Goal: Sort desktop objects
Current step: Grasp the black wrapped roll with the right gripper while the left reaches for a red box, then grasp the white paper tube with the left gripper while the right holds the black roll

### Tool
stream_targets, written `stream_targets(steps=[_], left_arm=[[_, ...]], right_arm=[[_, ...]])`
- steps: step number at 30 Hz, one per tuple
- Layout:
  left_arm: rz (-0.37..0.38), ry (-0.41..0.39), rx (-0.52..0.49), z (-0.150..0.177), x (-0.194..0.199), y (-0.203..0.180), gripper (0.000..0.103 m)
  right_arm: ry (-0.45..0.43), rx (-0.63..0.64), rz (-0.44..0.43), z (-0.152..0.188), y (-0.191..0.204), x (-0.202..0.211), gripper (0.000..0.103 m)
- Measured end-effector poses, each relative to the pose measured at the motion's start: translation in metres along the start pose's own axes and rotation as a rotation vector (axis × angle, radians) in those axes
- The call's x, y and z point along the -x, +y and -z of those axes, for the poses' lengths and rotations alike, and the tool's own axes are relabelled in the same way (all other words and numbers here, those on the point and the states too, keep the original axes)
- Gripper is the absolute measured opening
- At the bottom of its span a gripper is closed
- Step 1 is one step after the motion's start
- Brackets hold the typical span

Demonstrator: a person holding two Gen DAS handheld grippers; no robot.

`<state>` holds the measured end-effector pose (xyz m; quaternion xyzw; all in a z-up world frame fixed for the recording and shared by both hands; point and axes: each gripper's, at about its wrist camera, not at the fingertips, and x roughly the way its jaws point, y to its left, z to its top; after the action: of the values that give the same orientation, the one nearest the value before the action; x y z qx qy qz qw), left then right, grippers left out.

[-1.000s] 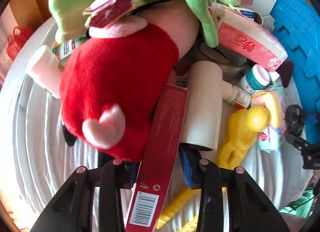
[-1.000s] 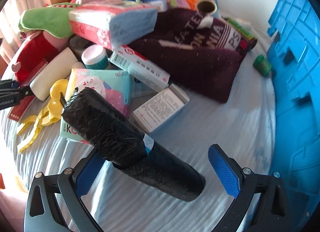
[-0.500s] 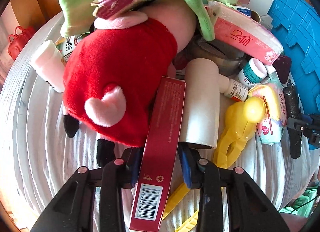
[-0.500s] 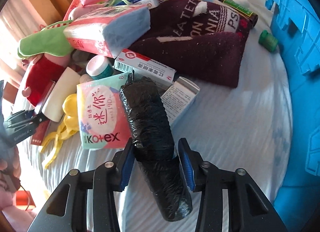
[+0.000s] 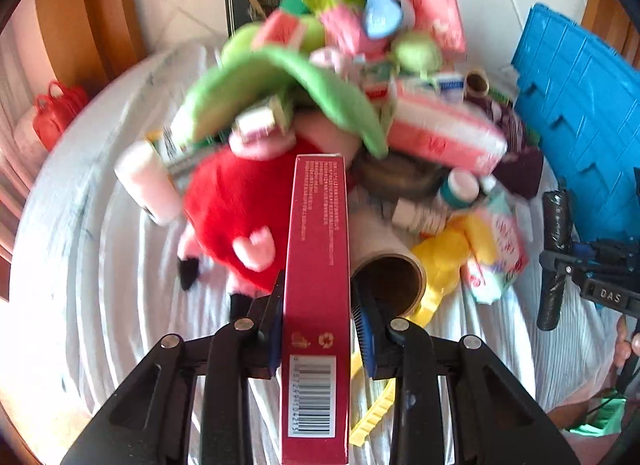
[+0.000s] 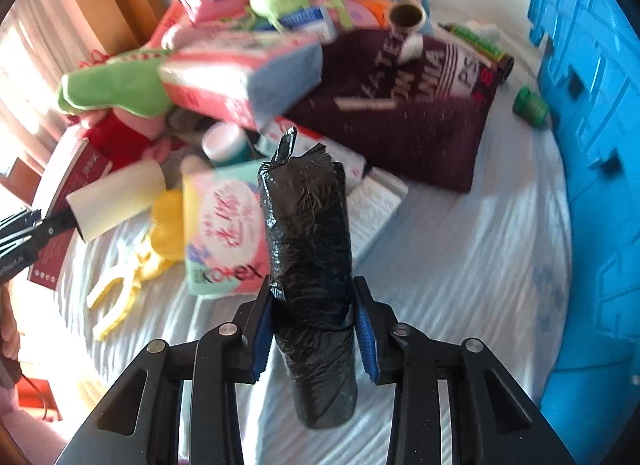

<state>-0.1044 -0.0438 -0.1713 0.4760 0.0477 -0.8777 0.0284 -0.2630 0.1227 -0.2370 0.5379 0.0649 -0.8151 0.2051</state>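
1. On the white-sheeted bench (image 6: 460, 249), heaped goods: red plush toy (image 5: 236, 205), green plush (image 5: 280, 85), pink tissue pack (image 5: 440, 133), maroon towel (image 6: 404, 113), yellow plastic tongs (image 6: 120, 285), cardboard tube (image 5: 384, 277), Kotex packet (image 6: 220, 233). Blue crate (image 6: 592, 145) stands along the right edge.

2. Left gripper (image 5: 318, 329): jaws clamped on the long red box (image 5: 316, 265). Half a second ago the box lay slanted against the plush toy and tube; it now stands straight out from the jaws, raised clear of the heap.

3. Right gripper (image 6: 310, 329): jaws clamped on the black bag roll (image 6: 308, 249). A second ago the jaws stood wide around it as it lay on the sheet; now it is gripped near mid-length and lifted, knotted end pointing away.

4. Change noted: the pile has dropped back in both views, with motion blur on it. Judgement: both picks are complete.

5. Remaining: each held item wants carrying to its place, probably the crate; most of the heap is unsorted.
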Motion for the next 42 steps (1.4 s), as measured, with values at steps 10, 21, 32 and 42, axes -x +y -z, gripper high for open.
stream_targets(steps=[10,21,32,42], left_arm=[[0.002,-0.021,0.017,-0.025,-0.014,-0.003,0.032],[-0.019,0.135,0.043,0.015,-0.03,0.017,0.036],[0.046,0.142,-0.081,0.021,0.008,-0.006,0.036],[0.087,0.173,-0.127,0.001,-0.036,-0.044,0.036]], right_arm=[[0.014,-0.015,0.079,-0.001,-0.011,0.005,0.035],[0.097,-0.059,0.057,0.015,-0.031,-0.016,0.042],[0.119,-0.07,0.047,0.023,-0.034,-0.019,0.063],[0.114,-0.076,0.05,0.026,-0.043,-0.011,0.062]])
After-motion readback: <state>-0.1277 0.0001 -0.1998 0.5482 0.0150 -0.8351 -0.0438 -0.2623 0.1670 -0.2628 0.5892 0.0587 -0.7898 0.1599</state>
